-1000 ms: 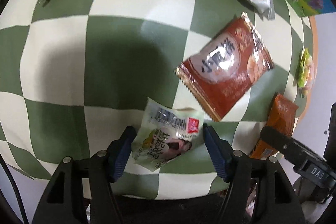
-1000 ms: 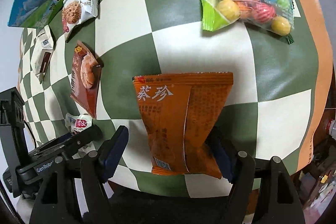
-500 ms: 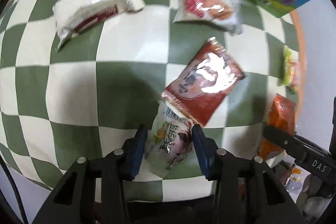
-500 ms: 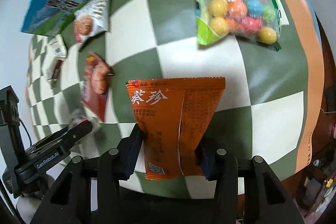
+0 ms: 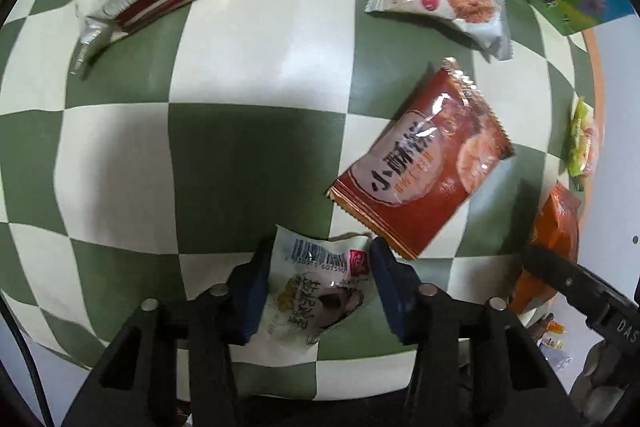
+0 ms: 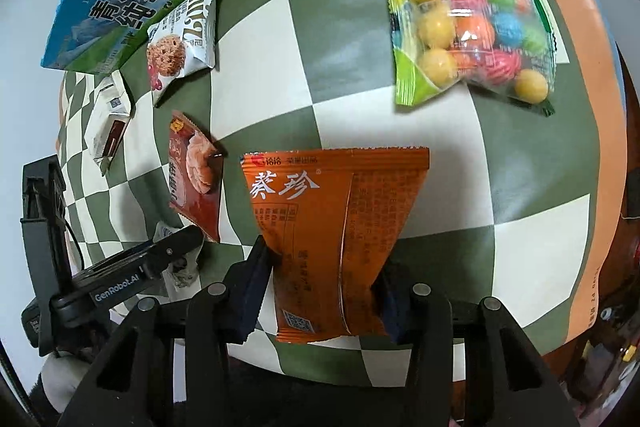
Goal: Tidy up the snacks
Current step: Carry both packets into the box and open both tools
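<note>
Orange packet (image 6: 336,239) creased, pinched at waist by right gripper (image 6: 324,283).

Right gripper (image 6: 324,283) pinches orange snack packet (image 6: 332,227) over checkered tablecloth (image 6: 260,75)

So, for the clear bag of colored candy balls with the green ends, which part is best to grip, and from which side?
Probably the flat green sealed end of the candy bag, coming from above with the jaws across its width. The bag lies flat on the checkered cloth, its middle is lumpy with round balls that may slip, and the seal is thin and free of neighbours.
</note>
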`<state>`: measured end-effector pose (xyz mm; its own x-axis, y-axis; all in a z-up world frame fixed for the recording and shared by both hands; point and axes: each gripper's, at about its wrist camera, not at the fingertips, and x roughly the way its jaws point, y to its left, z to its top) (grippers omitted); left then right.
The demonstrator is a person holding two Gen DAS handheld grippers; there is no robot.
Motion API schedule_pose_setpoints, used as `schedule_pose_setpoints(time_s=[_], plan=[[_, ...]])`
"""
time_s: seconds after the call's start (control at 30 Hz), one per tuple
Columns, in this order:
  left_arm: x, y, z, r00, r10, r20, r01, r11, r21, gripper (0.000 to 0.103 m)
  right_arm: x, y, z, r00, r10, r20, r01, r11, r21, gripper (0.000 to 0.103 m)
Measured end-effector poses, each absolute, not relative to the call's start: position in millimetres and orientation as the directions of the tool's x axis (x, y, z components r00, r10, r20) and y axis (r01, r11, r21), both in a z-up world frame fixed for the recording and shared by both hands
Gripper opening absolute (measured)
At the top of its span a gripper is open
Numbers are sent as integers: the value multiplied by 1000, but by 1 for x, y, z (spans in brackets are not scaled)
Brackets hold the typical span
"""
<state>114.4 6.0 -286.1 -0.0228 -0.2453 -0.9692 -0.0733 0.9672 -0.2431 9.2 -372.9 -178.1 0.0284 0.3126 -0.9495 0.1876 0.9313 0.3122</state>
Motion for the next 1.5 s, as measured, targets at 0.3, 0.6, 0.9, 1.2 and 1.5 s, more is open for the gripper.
schedule_pose_setpoints(time_s=[0.3,0.6,0.9,1.2,1.5], plan=[[126,-10,-285,-101,-321,-942,-48,947,-318,58,17,-373,-155,83,352,-932,183,914,362,50],[111,-44,-295,-69,-229,-971,41,972,-232,49,16,-369,-161,67,362,-930,188,910,369,50],[97,-44,-232,54,-246,-968,-5,969,-246,47,12,-368,-150,90,358,-929,165,915,369,50],[175,-25,-94,282,-381,-881,48,922,-383,47,48,-369,-72,217,457,-863,103,868,485,50],[279,-18,-55,404,-285,-869,104,958,-265,48,156,-362,21,397,387,-832,-36,912,408,50]])
